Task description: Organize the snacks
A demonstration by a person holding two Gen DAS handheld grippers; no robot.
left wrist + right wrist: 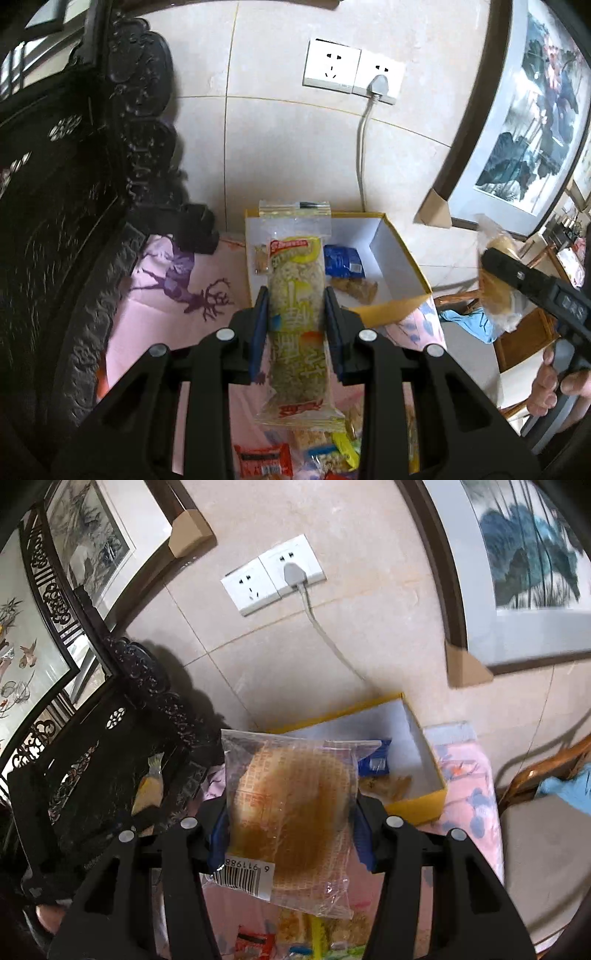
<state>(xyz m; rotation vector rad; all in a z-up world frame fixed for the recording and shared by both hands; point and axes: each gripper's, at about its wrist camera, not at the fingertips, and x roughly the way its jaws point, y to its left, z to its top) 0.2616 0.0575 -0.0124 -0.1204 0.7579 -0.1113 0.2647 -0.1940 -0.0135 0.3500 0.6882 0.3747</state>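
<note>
The left claw (295, 325) is clamped on both sides of a long rice-crisp bar (297, 314) in a clear wrapper, held lengthways above the pink cloth (166, 317) with its far end over the near edge of the open yellow box (402, 266). The right claw (290, 827) is closed on a round golden cake in a clear bag (295, 808), lifted in the air just short of that box. Inside the box lie a blue packet (343, 262) and a few small tan snacks, while more wrapped snacks (295, 458) are heaped on the cloth below both claws.
</note>
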